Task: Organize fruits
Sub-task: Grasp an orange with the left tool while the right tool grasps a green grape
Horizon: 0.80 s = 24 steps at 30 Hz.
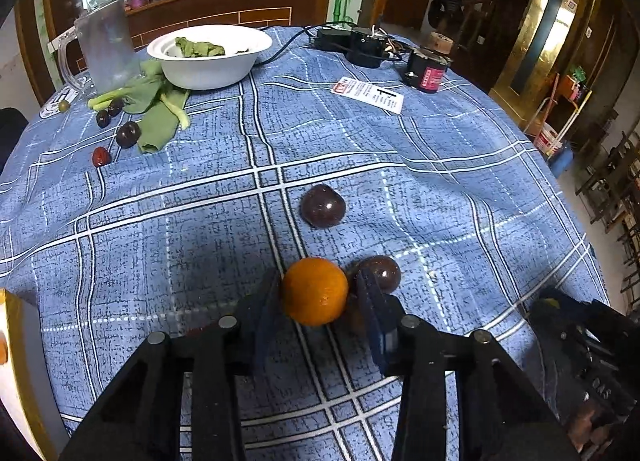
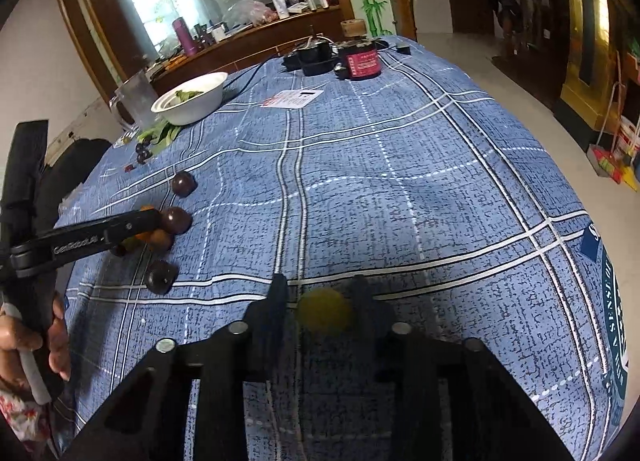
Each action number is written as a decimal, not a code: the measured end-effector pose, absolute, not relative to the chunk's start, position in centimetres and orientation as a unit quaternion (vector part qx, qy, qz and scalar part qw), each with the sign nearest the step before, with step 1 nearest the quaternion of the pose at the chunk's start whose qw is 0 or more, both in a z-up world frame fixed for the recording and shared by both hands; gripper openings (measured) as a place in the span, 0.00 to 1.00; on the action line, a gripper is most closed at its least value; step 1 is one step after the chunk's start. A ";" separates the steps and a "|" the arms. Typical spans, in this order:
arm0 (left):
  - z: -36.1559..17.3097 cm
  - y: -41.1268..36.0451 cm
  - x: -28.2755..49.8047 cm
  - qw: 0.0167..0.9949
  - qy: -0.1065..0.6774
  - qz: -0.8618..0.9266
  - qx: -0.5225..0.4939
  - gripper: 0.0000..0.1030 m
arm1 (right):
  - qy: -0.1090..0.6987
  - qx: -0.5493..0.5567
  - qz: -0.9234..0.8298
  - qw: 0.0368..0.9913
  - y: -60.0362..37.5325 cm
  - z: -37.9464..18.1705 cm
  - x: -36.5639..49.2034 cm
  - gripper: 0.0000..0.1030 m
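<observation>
In the left wrist view my left gripper [image 1: 316,293] has its fingers around an orange [image 1: 314,291] on the blue checked tablecloth [image 1: 400,201]; both pads touch it. A dark purple fruit [image 1: 382,273] lies just right of it, another [image 1: 323,205] farther ahead. In the right wrist view my right gripper [image 2: 322,301] holds a yellow lemon-like fruit [image 2: 325,309] between its fingers, just above the cloth. The left gripper [image 2: 132,227] shows there at the left among several dark fruits [image 2: 176,219].
A white bowl [image 1: 208,61] with green leaves stands at the back left, beside a plastic jug [image 1: 106,49], leaves and small dark fruits [image 1: 128,134]. A card [image 1: 368,95], black devices and cables [image 1: 360,45] lie at the far side. A yellow-edged tray [image 1: 12,341] is at left.
</observation>
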<state>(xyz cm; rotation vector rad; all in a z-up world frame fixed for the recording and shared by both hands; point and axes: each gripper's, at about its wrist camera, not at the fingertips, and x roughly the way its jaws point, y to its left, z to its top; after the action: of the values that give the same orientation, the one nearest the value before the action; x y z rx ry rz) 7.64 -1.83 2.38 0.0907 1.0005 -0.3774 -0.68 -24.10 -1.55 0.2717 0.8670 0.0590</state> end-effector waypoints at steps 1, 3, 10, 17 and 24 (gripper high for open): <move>2.4 -1.9 7.6 0.862 0.474 -0.176 0.046 0.39 | 0.419 0.126 0.028 0.899 -23.9 -1.5 -0.7 0.31; 2.3 -2.4 7.5 0.868 0.465 -0.167 0.053 0.41 | 0.420 0.114 0.024 0.900 -23.5 -1.5 -0.7 0.31; 2.5 -1.5 6.3 0.869 0.468 -0.158 0.033 0.29 | 0.417 0.137 0.029 0.898 -24.2 -1.6 -0.9 0.26; 4.8 1.9 1.8 0.880 0.446 -0.162 -0.020 0.29 | 0.394 0.154 0.060 0.904 -23.8 -1.0 -1.7 0.26; 8.8 9.4 -3.7 0.896 0.412 -0.152 -0.066 0.29 | 0.386 0.248 0.160 0.874 -22.2 0.5 -2.2 0.26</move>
<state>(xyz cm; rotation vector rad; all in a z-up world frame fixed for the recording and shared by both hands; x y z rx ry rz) -3.69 9.39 8.78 -0.1375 0.8530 -0.3156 -2.25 -22.21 0.45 0.5176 0.8059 0.3344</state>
